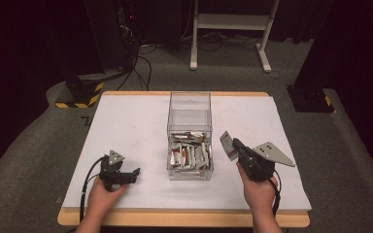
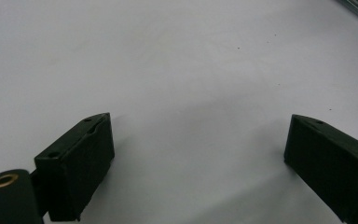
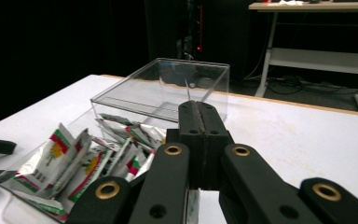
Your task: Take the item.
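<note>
The sachet (image 1: 228, 145) is pinched in the right tool (image 1: 235, 147), held in the air just right of the clear box (image 1: 190, 127), whose near compartment already holds many sachets (image 3: 70, 165). To finish well, carry it over the rim (the far compartment looks empty) before letting go. The left tool (image 1: 135, 173), jaws spread, rests on the white counter (image 1: 126, 126).

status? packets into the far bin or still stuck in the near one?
Done: nothing that shows, the far compartment of the clear box looks empty. In hand: the right gripper is shut on one packet, held just right of the box. Left: the pile of packets in the near compartment. The left gripper rests open on the table, holding nothing.
</note>
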The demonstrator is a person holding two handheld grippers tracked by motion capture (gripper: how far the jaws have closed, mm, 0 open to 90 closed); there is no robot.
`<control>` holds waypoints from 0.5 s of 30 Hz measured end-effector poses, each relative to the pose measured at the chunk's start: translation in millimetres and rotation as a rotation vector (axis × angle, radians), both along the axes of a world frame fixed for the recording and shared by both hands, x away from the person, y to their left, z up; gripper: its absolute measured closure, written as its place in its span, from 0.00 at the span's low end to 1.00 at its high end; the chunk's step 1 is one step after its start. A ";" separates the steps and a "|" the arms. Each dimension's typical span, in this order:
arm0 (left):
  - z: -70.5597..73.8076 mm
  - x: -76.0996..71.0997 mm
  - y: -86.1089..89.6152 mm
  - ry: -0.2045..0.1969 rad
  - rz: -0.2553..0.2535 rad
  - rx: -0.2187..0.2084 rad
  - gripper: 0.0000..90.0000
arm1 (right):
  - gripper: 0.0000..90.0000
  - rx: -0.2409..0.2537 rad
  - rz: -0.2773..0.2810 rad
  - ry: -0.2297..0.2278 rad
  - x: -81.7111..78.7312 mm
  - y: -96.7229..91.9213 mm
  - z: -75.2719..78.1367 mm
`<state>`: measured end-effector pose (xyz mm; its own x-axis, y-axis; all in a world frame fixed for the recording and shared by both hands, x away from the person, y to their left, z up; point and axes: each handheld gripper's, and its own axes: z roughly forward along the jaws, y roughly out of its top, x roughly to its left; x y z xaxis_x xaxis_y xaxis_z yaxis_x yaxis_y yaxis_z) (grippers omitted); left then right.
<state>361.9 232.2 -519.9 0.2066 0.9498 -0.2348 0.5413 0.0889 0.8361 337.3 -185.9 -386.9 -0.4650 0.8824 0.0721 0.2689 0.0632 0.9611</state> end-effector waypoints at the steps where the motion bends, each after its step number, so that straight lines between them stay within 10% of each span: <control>1: -0.2 0.2 -0.6 -0.004 0.005 -0.007 0.09 | 1.00 -0.004 -0.007 0.001 0.7 -1.2 -0.6; 15: 0.0 0.1 0.0 -0.001 0.002 -0.003 0.09 | 1.00 -0.008 -0.046 0.025 15.4 -11.0 -6.7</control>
<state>362.0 232.2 -519.9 0.2051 0.9494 -0.2376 0.5405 0.0925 0.8362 352.8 -196.9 -393.5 -0.4220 0.9034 0.0760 0.2954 0.0577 0.9536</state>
